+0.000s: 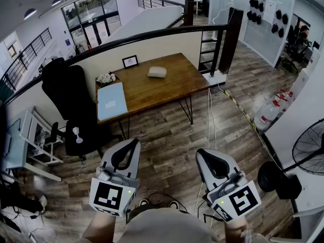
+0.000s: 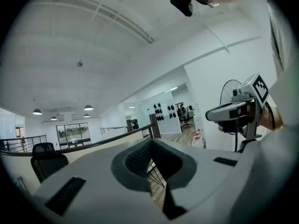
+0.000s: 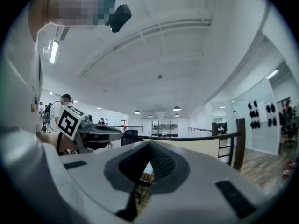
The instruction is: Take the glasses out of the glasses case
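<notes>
Standing well back from the counter (image 1: 172, 87), we are holding the left tool (image 1: 133, 143) and the right tool (image 1: 203, 153) low and level in front of us. Each one is pinched fully together with nothing between its jaws. We are judging this to be a carrying pose, sensible for an approach, since nothing is within reach and closed jaws are not going to snag on anything. The glasses case (image 1: 157, 72), a pale rounded pouch, is lying toward the far middle of the counter, apart from everything else there. It looks closed, and the glasses are not showing, so we are assuming they are inside. On the near left corner a light blue sheet (image 1: 111, 101) is lying flat. Behind it a small bunch of flowers (image 1: 105, 78) and a framed picture (image 1: 130, 61) are standing along the back edge. That is leaving the wood around the case bare, which should be giving both tools room to come in. A black office chair (image 1: 68, 92) is sitting at the counter's left end. A dark railing (image 1: 152, 34) is curving behind it, and plank flooring (image 1: 167, 130) is stretching between us and the counter. A floor fan (image 1: 310, 147) is standing off to the right in this open, brightly lit office.
</notes>
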The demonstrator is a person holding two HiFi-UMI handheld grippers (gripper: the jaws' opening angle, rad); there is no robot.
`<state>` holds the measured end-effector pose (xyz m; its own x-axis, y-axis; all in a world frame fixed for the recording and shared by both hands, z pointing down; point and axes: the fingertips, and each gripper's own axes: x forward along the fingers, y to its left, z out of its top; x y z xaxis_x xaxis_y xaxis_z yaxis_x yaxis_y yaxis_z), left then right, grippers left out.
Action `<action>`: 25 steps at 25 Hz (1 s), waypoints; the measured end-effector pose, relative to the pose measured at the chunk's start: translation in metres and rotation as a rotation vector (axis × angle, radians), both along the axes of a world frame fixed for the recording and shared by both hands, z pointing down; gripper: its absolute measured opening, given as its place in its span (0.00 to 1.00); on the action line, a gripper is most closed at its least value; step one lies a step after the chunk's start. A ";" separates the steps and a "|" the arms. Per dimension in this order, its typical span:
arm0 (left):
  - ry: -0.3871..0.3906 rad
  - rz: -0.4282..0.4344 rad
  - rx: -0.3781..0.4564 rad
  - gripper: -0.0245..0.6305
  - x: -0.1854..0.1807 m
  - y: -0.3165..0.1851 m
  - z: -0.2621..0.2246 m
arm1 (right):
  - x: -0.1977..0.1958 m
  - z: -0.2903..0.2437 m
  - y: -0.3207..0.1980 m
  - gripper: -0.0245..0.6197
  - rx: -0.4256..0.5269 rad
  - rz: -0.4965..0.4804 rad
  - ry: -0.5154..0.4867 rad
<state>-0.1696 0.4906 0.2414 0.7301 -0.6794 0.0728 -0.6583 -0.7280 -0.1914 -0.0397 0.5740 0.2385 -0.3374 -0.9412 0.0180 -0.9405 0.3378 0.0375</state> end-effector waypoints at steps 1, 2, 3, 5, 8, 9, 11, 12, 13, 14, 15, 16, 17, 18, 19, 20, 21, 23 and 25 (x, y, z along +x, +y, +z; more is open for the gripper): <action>-0.001 0.003 -0.003 0.04 0.001 0.001 0.001 | 0.001 -0.001 0.001 0.04 0.008 0.003 -0.002; -0.003 0.005 -0.006 0.04 0.002 0.002 0.002 | 0.002 -0.001 0.001 0.04 0.015 0.006 -0.004; -0.006 0.006 -0.007 0.04 0.003 0.003 0.003 | 0.003 -0.002 0.002 0.04 0.020 0.009 -0.007; -0.013 0.006 -0.005 0.04 0.006 0.004 0.005 | 0.008 -0.002 0.003 0.04 0.021 0.015 -0.006; -0.003 0.015 0.007 0.04 0.014 0.007 0.004 | 0.013 0.000 0.005 0.04 0.012 0.028 0.007; 0.000 0.019 0.008 0.04 0.015 0.009 0.004 | 0.015 0.002 0.007 0.04 0.010 0.035 0.009; 0.001 0.024 0.005 0.04 0.018 0.013 0.005 | 0.019 0.003 0.011 0.04 0.008 0.051 0.011; 0.001 0.025 0.005 0.04 0.018 0.014 0.005 | 0.022 0.004 0.012 0.04 0.007 0.058 0.012; 0.000 0.024 0.004 0.04 0.018 0.015 0.006 | 0.024 0.005 0.013 0.04 0.005 0.062 0.013; 0.000 0.022 0.001 0.04 0.018 0.015 0.007 | 0.026 0.006 0.013 0.04 0.001 0.065 0.014; -0.001 0.019 -0.002 0.04 0.017 0.015 0.008 | 0.027 0.007 0.013 0.04 -0.003 0.068 0.016; -0.001 0.017 -0.005 0.04 0.017 0.015 0.009 | 0.028 0.008 0.013 0.04 -0.007 0.072 0.016; -0.001 0.015 -0.010 0.04 0.017 0.015 0.011 | 0.030 0.009 0.012 0.04 -0.007 0.077 0.014; 0.000 0.014 -0.015 0.04 0.017 0.014 0.012 | 0.031 0.009 0.012 0.04 -0.004 0.085 0.009; 0.000 0.012 -0.018 0.04 0.017 0.013 0.014 | 0.031 0.008 0.011 0.05 0.004 0.093 0.003; 0.000 0.010 -0.022 0.04 0.017 0.012 0.014 | 0.031 0.007 0.010 0.07 0.015 0.100 0.001; 0.001 0.009 -0.024 0.04 0.016 0.010 0.015 | 0.031 0.005 0.008 0.23 0.023 0.104 0.006; -0.002 0.005 -0.023 0.04 0.015 0.005 0.017 | 0.031 0.005 0.002 0.46 0.030 0.109 0.015; -0.008 0.002 -0.026 0.04 0.016 -0.003 0.020 | 0.032 0.008 -0.005 0.51 0.025 0.108 0.011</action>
<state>-0.1536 0.4879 0.2613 0.7306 -0.6760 0.0961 -0.6557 -0.7338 -0.1777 -0.0073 0.5694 0.2463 -0.2340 -0.9722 -0.0025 -0.9708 0.2336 0.0551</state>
